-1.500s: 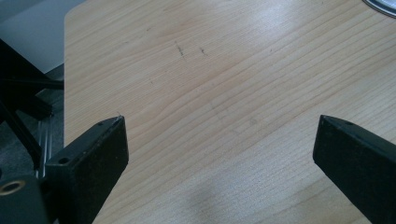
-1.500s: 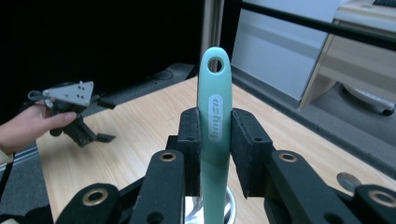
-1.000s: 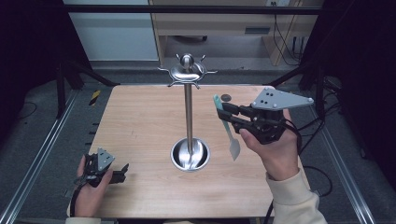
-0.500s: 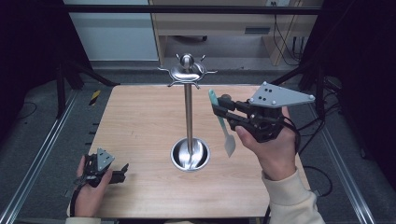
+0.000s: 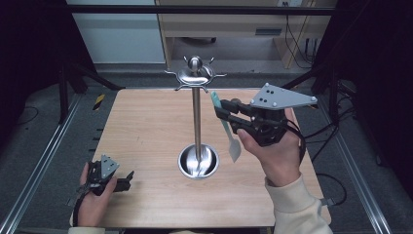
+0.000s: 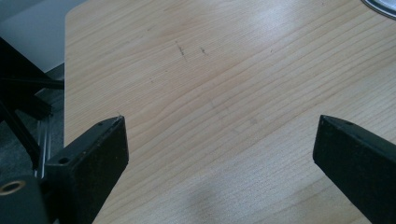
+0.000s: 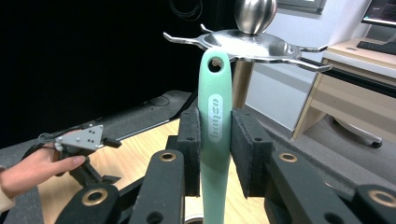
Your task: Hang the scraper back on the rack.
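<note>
From the high view, the right gripper pinches a mint-green spatula by its handle, blade hanging down beside the pole of the steel hanging stand, handle end raised near the hooks, seemingly so its hole can catch one; the left gripper rests on the desk near the front edge, apparently parked out of the way; in the left gripper view its jaws stand spread over bare wood; in the right gripper view the pads clamp the spatula upright, its hang-hole just below a hook of the stand.
</note>
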Available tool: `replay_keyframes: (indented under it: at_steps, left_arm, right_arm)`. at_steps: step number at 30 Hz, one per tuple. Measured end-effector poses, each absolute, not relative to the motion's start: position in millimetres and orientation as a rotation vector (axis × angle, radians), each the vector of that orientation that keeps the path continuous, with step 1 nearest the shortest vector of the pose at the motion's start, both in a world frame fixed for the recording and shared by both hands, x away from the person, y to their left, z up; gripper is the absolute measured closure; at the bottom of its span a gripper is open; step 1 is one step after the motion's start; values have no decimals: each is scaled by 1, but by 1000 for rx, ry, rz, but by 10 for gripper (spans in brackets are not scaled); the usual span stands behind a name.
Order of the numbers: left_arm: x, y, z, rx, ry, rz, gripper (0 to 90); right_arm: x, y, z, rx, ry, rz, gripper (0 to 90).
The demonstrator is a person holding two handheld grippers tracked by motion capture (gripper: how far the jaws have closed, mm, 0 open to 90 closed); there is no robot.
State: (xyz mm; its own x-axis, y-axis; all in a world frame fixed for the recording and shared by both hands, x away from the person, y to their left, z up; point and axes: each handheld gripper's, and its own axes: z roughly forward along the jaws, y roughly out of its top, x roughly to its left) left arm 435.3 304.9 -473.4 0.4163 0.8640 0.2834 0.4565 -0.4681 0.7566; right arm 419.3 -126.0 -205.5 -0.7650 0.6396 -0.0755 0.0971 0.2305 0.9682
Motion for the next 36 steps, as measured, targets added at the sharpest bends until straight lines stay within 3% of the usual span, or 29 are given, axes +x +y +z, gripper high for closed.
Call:
replay_keyframes:
  at_steps: [36]
  left_arm:
    - [436, 305, -474, 2093, 1114, 895, 33]
  right_arm:
    - [438, -108, -209, 722, 2065, 1516, 740]
